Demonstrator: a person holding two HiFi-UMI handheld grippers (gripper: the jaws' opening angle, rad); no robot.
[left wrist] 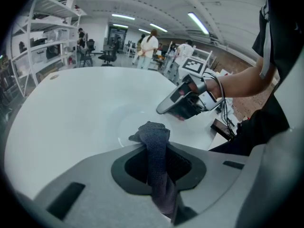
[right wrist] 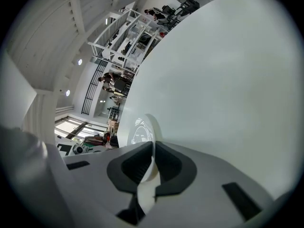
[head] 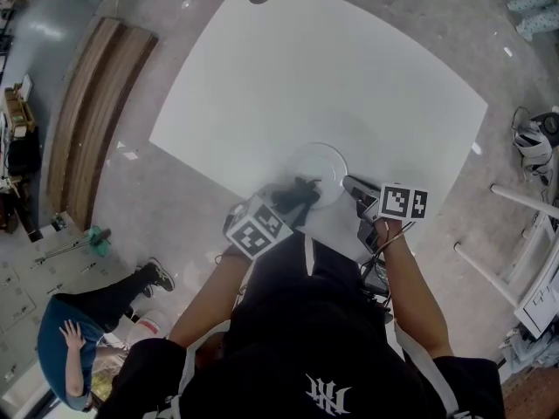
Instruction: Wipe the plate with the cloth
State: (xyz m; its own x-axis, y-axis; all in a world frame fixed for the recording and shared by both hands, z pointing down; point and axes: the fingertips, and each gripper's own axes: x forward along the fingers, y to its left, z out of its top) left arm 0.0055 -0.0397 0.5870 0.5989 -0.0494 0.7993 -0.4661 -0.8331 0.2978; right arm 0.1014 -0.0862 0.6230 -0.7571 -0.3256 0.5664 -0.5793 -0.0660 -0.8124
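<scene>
In the head view, the plate [head: 327, 157] lies on the white table [head: 306, 68], at the edge close to the person. The right gripper [head: 349, 185] bites the plate's rim at about 4 o'clock, most likely so the plate cannot slide. The left gripper [head: 293, 203] comes in from 7 o'clock with the dark cloth [head: 301, 190] over the plate's near side. That spot is blurry, so I cannot tell if the cloth touches the plate.

In the left gripper view, the jaws squeeze the cloth [left wrist: 154, 141] tight. A tuft sticks out in front, ready for rubbing. The plate is white on white, only a faint ring at 12 o'clock from the tuft.

In the right gripper view, the jaws are nearly closed, pinching the thin rim of the plate [right wrist: 141, 129]. The jaws hide most of the plate.
</scene>
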